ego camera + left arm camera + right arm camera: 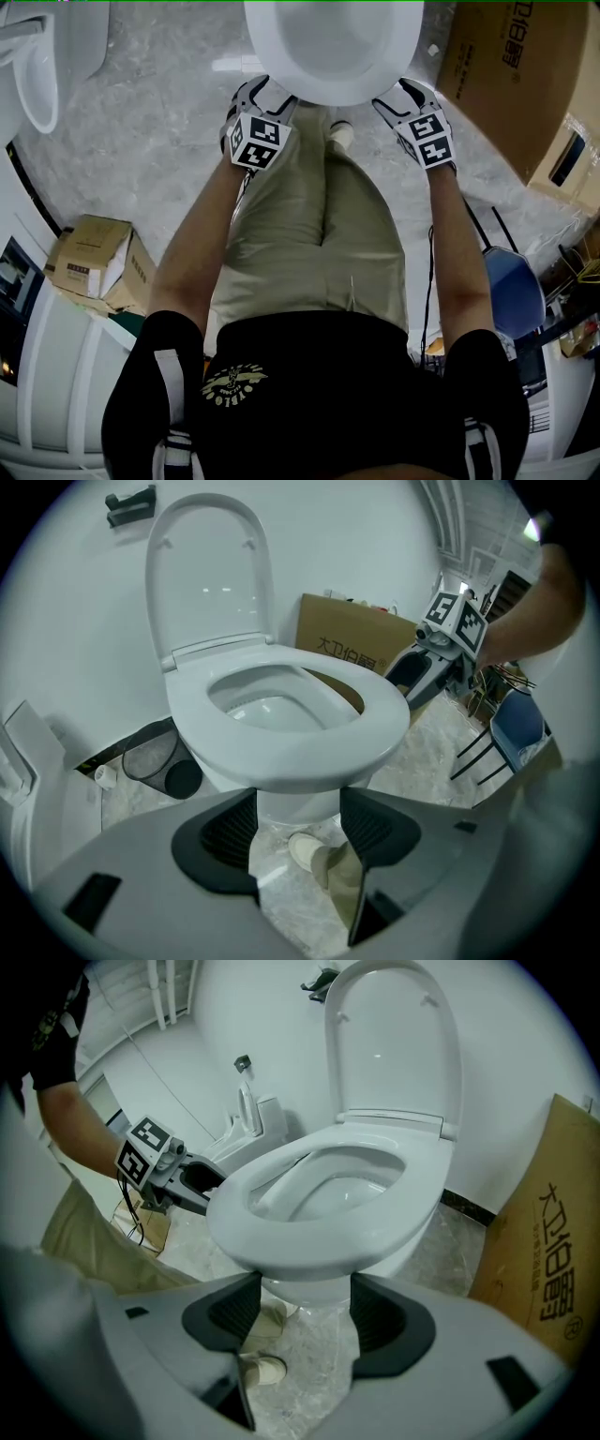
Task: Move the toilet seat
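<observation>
The white toilet seat (pixel 309 752) lies down on the bowl, with the lid (pixel 211 583) standing up against the wall. In the head view the seat's front rim (pixel 333 92) is at the top, with my left gripper (pixel 272 96) at its left edge and my right gripper (pixel 394 96) at its right edge. My left gripper (pixel 298 803) is open, its jaws just below the front-left of the seat with nothing between them. My right gripper (pixel 305 1288) is open too, under the front-right of the seat (pixel 309 1241). The lid (pixel 394 1044) is upright.
A large cardboard box (pixel 511 84) leans to the right of the toilet. A small box (pixel 98 262) sits on the floor at left, near another white fixture (pixel 37 75). A black mesh bin (pixel 155 761) stands left of the bowl. A blue chair (pixel 511 286) is at right. The person's shoe (pixel 262 1368) is below the bowl.
</observation>
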Demonstrator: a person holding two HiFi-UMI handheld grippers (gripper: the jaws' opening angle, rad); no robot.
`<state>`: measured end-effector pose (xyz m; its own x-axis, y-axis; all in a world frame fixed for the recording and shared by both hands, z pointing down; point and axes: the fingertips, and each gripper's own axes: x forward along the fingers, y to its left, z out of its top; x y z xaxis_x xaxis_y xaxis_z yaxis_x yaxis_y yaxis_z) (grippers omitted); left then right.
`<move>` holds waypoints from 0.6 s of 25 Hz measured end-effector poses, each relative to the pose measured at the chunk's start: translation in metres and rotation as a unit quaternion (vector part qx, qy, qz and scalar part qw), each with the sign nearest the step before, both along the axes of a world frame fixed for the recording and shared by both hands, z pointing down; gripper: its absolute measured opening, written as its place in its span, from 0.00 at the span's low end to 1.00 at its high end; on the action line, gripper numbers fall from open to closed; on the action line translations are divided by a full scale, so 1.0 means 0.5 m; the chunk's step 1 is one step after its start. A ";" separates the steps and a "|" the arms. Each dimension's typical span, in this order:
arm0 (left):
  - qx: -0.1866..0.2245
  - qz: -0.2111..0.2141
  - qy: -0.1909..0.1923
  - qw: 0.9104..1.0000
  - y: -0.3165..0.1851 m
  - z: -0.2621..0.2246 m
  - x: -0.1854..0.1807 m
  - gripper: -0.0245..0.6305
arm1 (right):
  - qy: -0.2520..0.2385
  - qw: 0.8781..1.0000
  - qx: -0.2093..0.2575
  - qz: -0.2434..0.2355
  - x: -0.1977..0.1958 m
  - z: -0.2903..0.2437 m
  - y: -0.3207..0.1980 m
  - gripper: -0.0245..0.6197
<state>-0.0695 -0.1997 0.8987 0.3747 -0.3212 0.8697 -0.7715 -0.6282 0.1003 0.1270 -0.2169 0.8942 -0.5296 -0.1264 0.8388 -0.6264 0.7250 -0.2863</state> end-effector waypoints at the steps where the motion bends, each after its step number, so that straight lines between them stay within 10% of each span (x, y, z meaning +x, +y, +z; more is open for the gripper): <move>1: 0.000 -0.001 0.001 1.000 -0.001 -0.006 0.000 0.46 | -0.002 1.000 0.000 0.001 0.000 -0.006 -0.001 0.49; 15: 0.010 -0.022 0.003 1.000 -0.026 -0.101 -0.002 0.46 | -0.017 1.000 -0.001 0.012 0.000 -0.104 -0.022 0.49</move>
